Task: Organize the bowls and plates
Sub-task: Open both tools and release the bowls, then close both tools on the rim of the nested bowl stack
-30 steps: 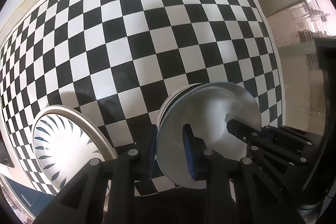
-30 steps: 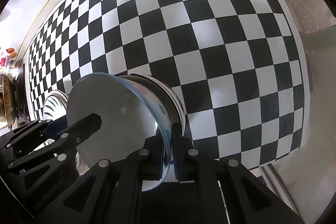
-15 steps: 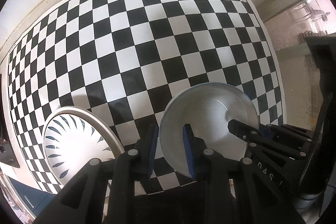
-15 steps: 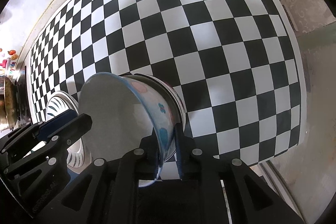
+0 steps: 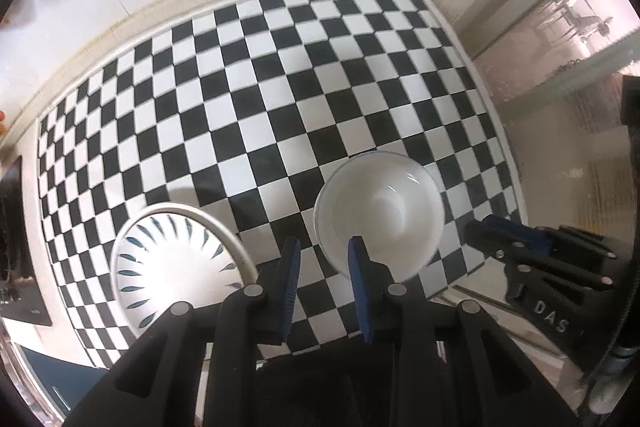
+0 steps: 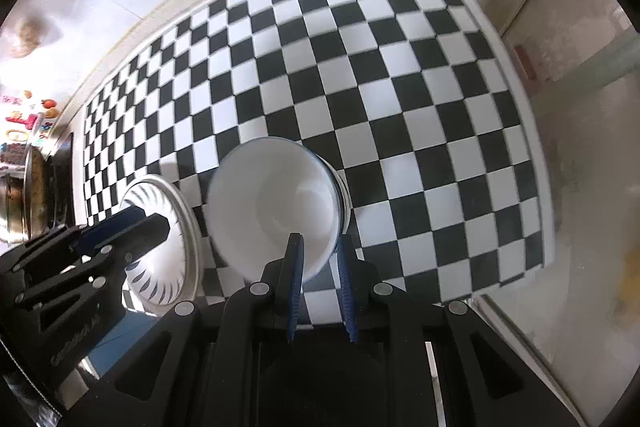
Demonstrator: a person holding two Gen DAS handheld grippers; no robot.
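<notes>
A white bowl point(image 5: 380, 211) sits nested in a stack of bowls on the black-and-white checkered cloth point(image 5: 280, 99); it also shows in the right wrist view point(image 6: 276, 203). A white plate with blue leaf marks point(image 5: 176, 263) lies to its left, also seen in the right wrist view point(image 6: 164, 247). My left gripper point(image 5: 324, 259) is open and empty, just in front of the bowl's near-left rim. My right gripper point(image 6: 320, 255) is open, its fingers on either side of the bowl's near rim without clamping it.
The cloth's right edge point(image 5: 516, 187) meets a pale floor with a glass door beyond. A white wall borders the far side. A stove with a pot point(image 6: 24, 187) stands at the far left. The other gripper shows at each view's lower side.
The bowl that my right gripper held tilted has been set down level in the stack and let go. Both grippers have opened and drawn back upward.
</notes>
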